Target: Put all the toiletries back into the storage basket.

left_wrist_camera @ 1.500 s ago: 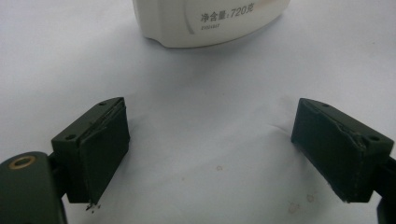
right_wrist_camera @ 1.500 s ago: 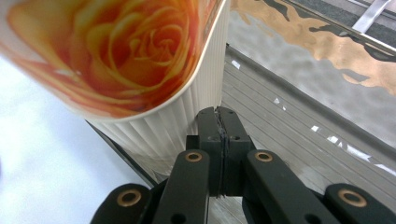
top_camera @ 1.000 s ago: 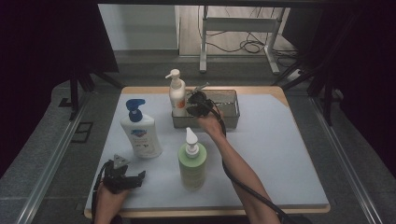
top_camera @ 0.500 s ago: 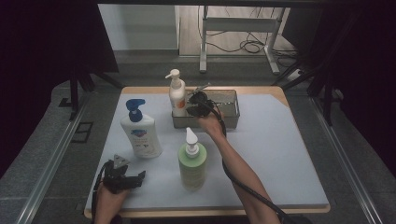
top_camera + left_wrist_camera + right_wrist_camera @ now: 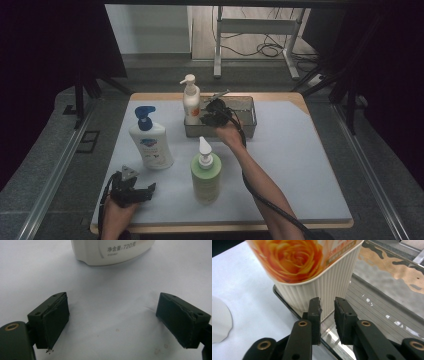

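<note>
— While the right gripper [image 5: 327, 305] sits at the clear tray [image 5: 247, 116], what are its jaws doing?
— They've just been opening; a narrow gap now, straddling the tray's near wall without pressing it. The rose-printed pump bottle [image 5: 312, 270] stands upright in the tray's left end, just beyond the tips.
— And the left gripper [image 5: 113, 320]?
— Spread wide over bare white table [image 5: 110, 290], nothing between, near the blue-pump bottle [image 5: 149, 140]
</note>
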A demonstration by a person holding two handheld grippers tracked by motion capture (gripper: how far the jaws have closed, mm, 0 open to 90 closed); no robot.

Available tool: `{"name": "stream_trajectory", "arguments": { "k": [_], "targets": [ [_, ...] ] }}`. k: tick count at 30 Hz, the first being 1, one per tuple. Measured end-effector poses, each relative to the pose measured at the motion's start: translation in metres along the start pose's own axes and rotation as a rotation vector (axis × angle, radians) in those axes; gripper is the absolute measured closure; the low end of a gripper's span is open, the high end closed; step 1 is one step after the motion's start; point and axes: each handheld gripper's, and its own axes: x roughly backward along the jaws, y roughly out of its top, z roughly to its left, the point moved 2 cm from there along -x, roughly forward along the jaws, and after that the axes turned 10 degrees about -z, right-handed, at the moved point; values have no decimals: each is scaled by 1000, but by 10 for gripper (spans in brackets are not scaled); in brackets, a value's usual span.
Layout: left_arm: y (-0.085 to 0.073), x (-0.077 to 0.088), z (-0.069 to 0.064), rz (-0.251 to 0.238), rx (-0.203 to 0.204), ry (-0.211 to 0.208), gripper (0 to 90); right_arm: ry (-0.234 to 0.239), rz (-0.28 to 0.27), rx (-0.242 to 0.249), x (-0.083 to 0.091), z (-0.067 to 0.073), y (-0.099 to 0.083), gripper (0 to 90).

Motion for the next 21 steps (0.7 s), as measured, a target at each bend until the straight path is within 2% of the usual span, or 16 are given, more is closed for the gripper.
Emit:
{"name": "stream_trajectory", "arguments": {
  "k": [7, 21],
  "targets": [
    [0, 0, 0, 0, 0, 0, 114, 9, -38, 19, 14, 4, 7, 611],
    [0, 0, 0, -2, 0, -1, 114, 46, -67, 59, 40, 11, 7, 511]
  ]
}}
